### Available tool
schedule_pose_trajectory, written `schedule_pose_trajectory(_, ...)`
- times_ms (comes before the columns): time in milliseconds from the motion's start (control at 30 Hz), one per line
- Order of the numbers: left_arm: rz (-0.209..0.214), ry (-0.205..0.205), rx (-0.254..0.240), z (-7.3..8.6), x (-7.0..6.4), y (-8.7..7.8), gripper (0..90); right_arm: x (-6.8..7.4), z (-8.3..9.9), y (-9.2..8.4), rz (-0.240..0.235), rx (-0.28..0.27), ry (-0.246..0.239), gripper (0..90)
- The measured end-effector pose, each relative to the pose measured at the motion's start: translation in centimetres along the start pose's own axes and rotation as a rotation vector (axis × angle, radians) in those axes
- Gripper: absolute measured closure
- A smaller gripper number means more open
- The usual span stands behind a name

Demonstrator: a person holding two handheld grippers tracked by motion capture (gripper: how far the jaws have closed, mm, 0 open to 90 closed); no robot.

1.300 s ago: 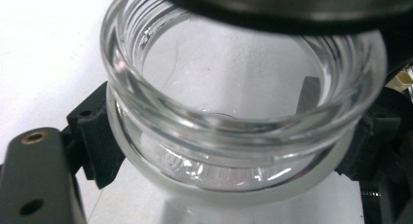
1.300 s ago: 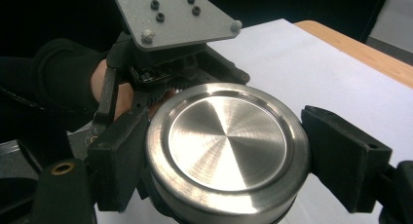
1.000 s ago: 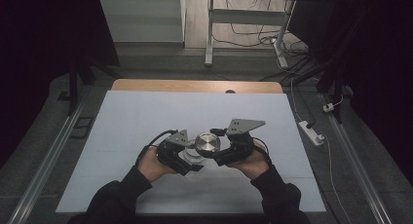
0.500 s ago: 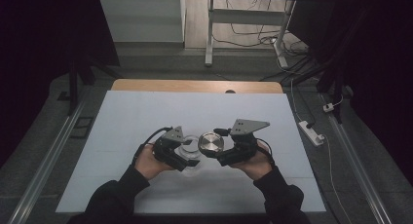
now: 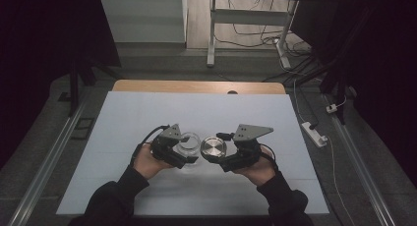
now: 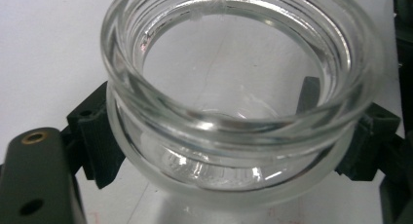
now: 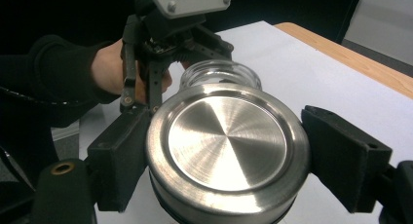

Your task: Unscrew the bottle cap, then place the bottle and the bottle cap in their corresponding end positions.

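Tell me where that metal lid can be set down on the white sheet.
Bare sheet lies beyond the grippers toward the wooden edge, and at both sides. It is crowded at the middle, where the left gripper grips the glass jar and the right gripper the metal lid.

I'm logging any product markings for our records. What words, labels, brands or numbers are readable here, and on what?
None can be read.
Glass jar: raised marks on its base, too blurred to read.
Metal lid: plain brushed steel, no marking.
Left gripper, right gripper: no label seen.
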State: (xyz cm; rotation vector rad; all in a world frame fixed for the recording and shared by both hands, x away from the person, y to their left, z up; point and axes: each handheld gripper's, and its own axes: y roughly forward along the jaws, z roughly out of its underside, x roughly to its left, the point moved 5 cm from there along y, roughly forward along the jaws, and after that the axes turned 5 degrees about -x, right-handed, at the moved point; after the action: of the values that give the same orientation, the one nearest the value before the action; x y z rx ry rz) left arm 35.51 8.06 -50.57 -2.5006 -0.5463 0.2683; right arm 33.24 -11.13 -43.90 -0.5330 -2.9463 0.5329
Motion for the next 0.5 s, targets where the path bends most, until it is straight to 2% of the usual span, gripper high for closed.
schedule_pose_trajectory(500, -0.044, -0.014, -0.021, -0.5, 1.3, -0.4, 15.5, 0.7, 1.1, -0.3, -0.004, 0.010, 0.001, 20.3)
